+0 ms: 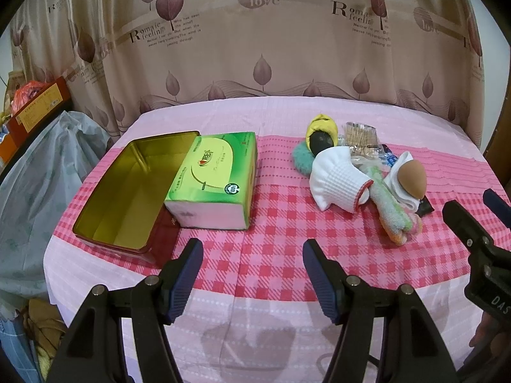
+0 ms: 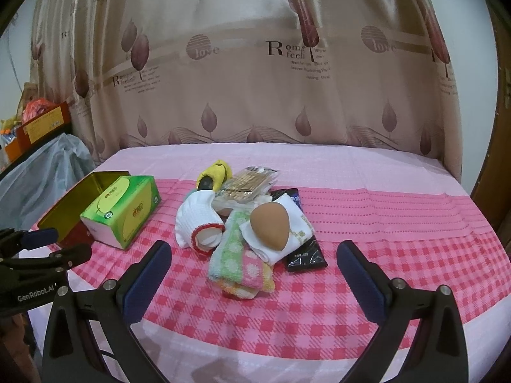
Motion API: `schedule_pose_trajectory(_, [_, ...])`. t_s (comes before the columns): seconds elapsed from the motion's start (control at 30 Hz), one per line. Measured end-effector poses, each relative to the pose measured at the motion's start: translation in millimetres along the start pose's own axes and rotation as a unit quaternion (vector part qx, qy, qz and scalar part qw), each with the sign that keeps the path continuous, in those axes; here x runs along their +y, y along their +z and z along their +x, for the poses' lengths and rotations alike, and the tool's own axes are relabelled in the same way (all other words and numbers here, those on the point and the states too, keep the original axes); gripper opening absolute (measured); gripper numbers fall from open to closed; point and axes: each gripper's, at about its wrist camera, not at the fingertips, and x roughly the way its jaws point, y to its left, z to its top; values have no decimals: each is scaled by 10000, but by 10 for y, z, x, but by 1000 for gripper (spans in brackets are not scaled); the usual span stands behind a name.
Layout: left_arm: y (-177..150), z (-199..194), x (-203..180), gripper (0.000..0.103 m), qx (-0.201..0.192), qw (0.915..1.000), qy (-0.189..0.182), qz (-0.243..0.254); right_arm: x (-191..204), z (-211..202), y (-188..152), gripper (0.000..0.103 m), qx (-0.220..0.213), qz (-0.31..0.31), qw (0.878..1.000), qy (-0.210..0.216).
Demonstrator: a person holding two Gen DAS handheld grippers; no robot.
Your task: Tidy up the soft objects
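Observation:
A pile of soft things lies on the pink checked cloth: a white knitted glove (image 1: pixel 338 178) (image 2: pixel 198 220), a brown egg-shaped sponge (image 1: pixel 413 180) (image 2: pixel 270 228) on a white sock (image 2: pixel 297 226), a pastel folded towel (image 1: pixel 396 217) (image 2: pixel 239 268), a yellow and black item (image 1: pixel 321 134) (image 2: pixel 214 175) and a teal fluffy item (image 1: pixel 301 159). An open gold tin (image 1: pixel 118 188) (image 2: pixel 60 210) stands left with a green tissue pack (image 1: pixel 214 178) (image 2: pixel 123 214) leaning on it. My left gripper (image 1: pixel 252 271) is open and empty before the tissue pack. My right gripper (image 2: pixel 254 274) is open, its fingers either side of the towel, nearer the camera.
A clear pack of toothpicks (image 1: pixel 361 137) (image 2: pixel 252 183) and a black packet (image 2: pixel 303 255) lie in the pile. A curtain (image 1: pixel 255 48) hangs behind the table. A grey plastic-covered heap (image 1: pixel 38 172) and boxes (image 1: pixel 35 105) stand left of the table's edge.

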Motion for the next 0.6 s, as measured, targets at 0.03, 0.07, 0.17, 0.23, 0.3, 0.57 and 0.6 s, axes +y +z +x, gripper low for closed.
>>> schedule_pose_trajectory(0.03, [1, 2, 0, 66, 8, 10000, -1, 0, -2, 2, -4, 102, 6, -4, 10000, 1])
schedule_pose_trajectory(0.07, [4, 3, 0, 66, 10, 10000, -9, -3, -9, 0, -10, 102, 8, -3, 10000, 2])
schedule_pose_trajectory(0.17, [2, 4, -1, 66, 10, 10000, 1, 1, -12, 0, -16, 102, 24, 11, 10000, 11])
schedule_pose_trajectory(0.23, [0, 7, 0, 66, 16, 10000, -3, -8, -11, -1, -17, 100, 35, 18, 10000, 20])
schedule_pose_trajectory(0.3, [1, 11, -4, 66, 25, 10000, -2, -9, -12, 7, -16, 98, 60, 21, 10000, 34])
schedule_pose_trajectory(0.57, [1, 31, 11, 66, 42, 10000, -21, -20, 9, 27, -19, 97, 93, -40, 9999, 24])
schedule_pose_trajectory(0.6, [2, 29, 8, 66, 43, 10000, -10, -14, 8, 28, -19, 97, 98, -42, 9999, 29])
